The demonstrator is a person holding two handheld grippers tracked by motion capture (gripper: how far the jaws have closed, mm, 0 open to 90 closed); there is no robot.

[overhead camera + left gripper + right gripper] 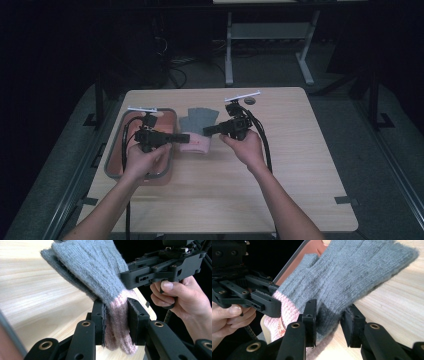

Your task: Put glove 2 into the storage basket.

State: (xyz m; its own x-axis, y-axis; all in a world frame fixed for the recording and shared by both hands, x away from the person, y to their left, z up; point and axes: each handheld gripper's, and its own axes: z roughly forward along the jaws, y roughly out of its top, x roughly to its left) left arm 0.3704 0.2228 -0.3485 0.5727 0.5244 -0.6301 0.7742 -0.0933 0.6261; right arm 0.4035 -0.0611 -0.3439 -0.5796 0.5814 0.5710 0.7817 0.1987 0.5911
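woolly and grey with a pink cuff, the glove (199, 129) sits in the middle of the wooden table (300, 165), held up a little between the two claws. its grey finger part points to 12 o'clock and the pink cuff (117, 322) is at 6 o'clock.

the left claw (116, 320) comes in from 9 o'clock. its two black jaws are squeezed tight on the pink cuff, with the wool bunched up between them.

the right claw (328, 320) comes in from 3 o'clock. its jaws are around the grey part (352, 272) of the glove. the left jaw touches the wool, but i cannot tell if the other one presses on it.

at 9 o'clock from the glove, just beside it, lies a tray (112, 167) with a grey rim and a reddish inside.
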